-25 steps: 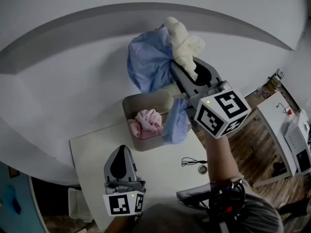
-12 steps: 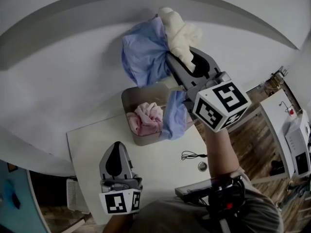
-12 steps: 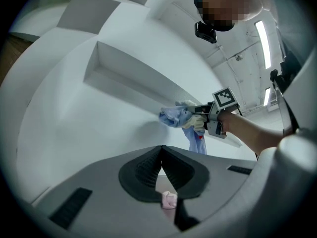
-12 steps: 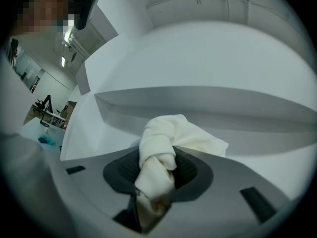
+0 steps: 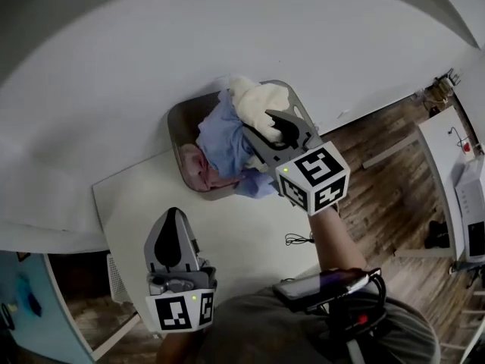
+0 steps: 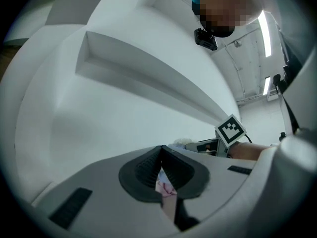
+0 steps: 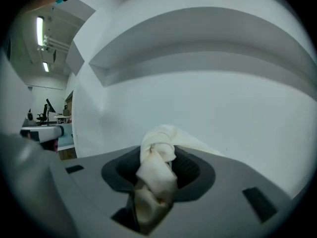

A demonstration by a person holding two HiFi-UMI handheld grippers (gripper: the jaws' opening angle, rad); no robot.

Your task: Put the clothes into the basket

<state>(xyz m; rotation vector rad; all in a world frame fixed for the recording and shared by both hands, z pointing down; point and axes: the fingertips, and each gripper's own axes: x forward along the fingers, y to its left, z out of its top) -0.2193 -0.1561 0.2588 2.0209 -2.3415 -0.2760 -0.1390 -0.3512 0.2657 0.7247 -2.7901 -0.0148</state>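
The grey basket (image 5: 179, 120) stands at the table's far edge with a pink garment (image 5: 193, 171) in its left part. A blue garment (image 5: 223, 139) and a cream cloth (image 5: 258, 103) lie bunched in it on the right. My right gripper (image 5: 263, 125) is low over the basket. Its jaws are opening, and the cream cloth (image 7: 157, 162) still fills the gap between the pads. My left gripper (image 5: 173, 218) hovers over the table's near left side, shut and empty (image 6: 161, 167). Through its jaw slit a bit of the pink garment (image 6: 165, 185) shows.
The white table (image 5: 242, 230) carries a small black cable (image 5: 299, 240) near its right edge. A white curved wall (image 5: 114, 67) rises right behind the basket. Wooden floor (image 5: 386, 165) lies to the right. The right gripper's marker cube (image 6: 230, 129) shows in the left gripper view.
My right gripper has come down from high over the basket, so the blue garment and cream cloth now rest inside it. The left gripper stayed in place.
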